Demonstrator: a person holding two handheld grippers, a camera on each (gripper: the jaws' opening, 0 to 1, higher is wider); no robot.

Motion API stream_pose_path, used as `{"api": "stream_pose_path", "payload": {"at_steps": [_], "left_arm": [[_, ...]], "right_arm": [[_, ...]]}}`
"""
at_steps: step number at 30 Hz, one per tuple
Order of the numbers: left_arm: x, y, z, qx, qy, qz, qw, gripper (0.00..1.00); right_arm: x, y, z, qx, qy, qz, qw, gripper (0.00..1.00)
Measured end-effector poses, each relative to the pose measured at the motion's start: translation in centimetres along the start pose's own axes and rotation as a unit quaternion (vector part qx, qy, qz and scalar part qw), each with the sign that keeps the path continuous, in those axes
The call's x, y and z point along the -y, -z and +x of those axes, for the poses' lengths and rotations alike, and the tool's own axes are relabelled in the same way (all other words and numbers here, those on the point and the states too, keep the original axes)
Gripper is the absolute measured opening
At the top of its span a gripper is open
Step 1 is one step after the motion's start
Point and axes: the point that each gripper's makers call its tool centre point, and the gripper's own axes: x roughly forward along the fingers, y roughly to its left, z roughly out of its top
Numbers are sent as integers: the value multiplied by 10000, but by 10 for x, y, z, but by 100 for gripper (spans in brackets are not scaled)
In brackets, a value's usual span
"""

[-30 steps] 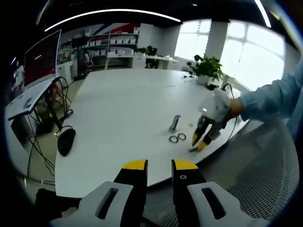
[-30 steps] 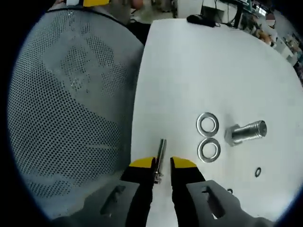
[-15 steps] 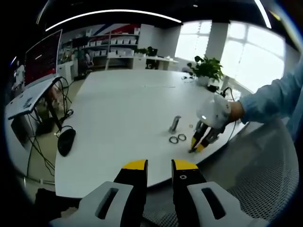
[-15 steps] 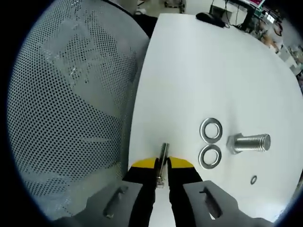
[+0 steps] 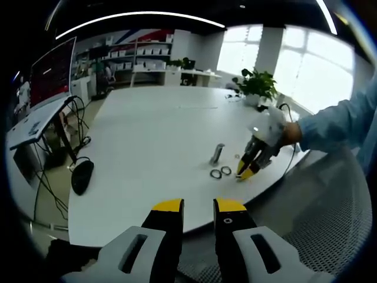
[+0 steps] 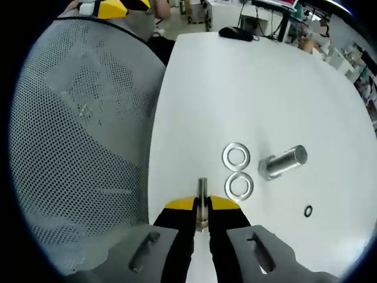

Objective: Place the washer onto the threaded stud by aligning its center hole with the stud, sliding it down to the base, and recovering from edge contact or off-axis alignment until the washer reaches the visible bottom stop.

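In the right gripper view, my right gripper (image 6: 202,207) is shut on a thin metal stud (image 6: 202,187), which sticks forward past the yellow tips near the table's edge. Two flat washers (image 6: 236,156) (image 6: 239,185) lie side by side on the white table (image 6: 253,88), just right of the stud. A thick hex bolt (image 6: 284,163) lies on its side beyond them. The left gripper view has the right gripper (image 5: 244,172) in a gloved hand, close to the washers (image 5: 221,172) and the bolt (image 5: 218,153). My left gripper (image 5: 198,207) hangs open, well short of the table.
A small ring (image 6: 308,211) lies to the right of the washers. A grey mesh chair back (image 6: 76,147) stands against the table's near edge. A black mouse (image 5: 82,175) and cables sit at the table's left end, and a potted plant (image 5: 257,85) at the far right.
My right gripper has shut on the thin stud, which lay between its open jaws a second ago. It has moved slightly toward the washers. The left gripper has stayed put.
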Motion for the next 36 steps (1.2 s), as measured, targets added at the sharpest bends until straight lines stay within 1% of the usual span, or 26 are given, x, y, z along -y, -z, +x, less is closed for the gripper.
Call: {"api": "stream_pose_path", "payload": {"at_steps": [1, 2, 4, 6, 7, 11, 15, 16, 17, 18, 19, 20, 21, 24, 27, 28, 29, 30, 31, 32, 33, 36], "left_arm": [[0, 0, 0, -3, 0, 1, 10000, 18], [0, 0, 0, -5, 0, 2, 10000, 18], [0, 0, 0, -9, 0, 3, 10000, 18], [0, 0, 0, -5, -3, -2, 10000, 18], [0, 0, 0, -4, -2, -6, 10000, 18], [0, 1, 0, -22, -4, 7, 10000, 18], [0, 1, 0, -35, -4, 14, 10000, 18], [0, 1, 0, -39, -5, 15, 10000, 18], [0, 1, 0, -41, -6, 15, 10000, 18], [0, 1, 0, -42, -6, 14, 10000, 18], [0, 1, 0, -41, -2, 14, 10000, 18], [0, 1, 0, -41, 2, 14, 10000, 18], [0, 1, 0, -41, 3, 15, 10000, 18], [0, 1, 1, -45, 19, 18, 10000, 18], [0, 1, 1, -42, 11, 8, 10000, 18], [0, 1, 1, -40, 9, 6, 10000, 18], [0, 1, 1, -39, 8, 4, 10000, 18], [0, 1, 1, -37, 6, 2, 10000, 18], [0, 1, 1, -35, 5, 0, 10000, 18], [0, 1, 1, -35, 5, 1, 10000, 18], [0, 1, 1, -33, 4, 0, 10000, 18], [0, 0, 1, -32, 5, -2, 10000, 18]], "right_arm": [[1, -1, -1, 69, 13, 20, 10000, 9], [4, -4, -3, 258, 41, 142, 9996, 9], [9, -2, -7, 357, 108, 314, 9988, 9], [16, -1, -10, 555, 191, 439, 9973, 8], [20, 0, -12, 675, 249, 653, 9953, 8], [36, 3, -19, 1053, 460, 911, 9892, 8], [48, 10, -22, 1176, 637, 1131, 9845, 8], [52, 10, -23, 1260, 701, 1199, 9823, 8], [58, 10, -25, 1335, 884, 1295, 9786, 8], [65, 15, -26, 1251, 1120, 1286, 9774, 8], [65, 16, -26, 1225, 1119, 1253, 9781, 8], [65, 14, -25, 1310, 1136, 1212, 9774, 8], [63, 15, -25, 1283, 1107, 1224, 9779, 8], [62, 12, -24, 1352, 1091, 1179, 9777, 8], [62, 11, -24, 1342, 1127, 1130, 9780, 8], [64, 12, -24, 1302, 1167, 1095, 9785, 9], [65, 16, -25, 1156, 1215, 981, 9809, 9], [69, 22, -26, 891, 1388, 845, 9827, 10], [76, 23, -29, 824, 1643, 593, 9812, 15], [78, 24, -30, 805, 1707, 569, 9804, 22], [74, 24, -29, 851, 1591, 694, 9811, 27], [73, 27, -31, 834, 1473, 771, 9825, 26]]}}
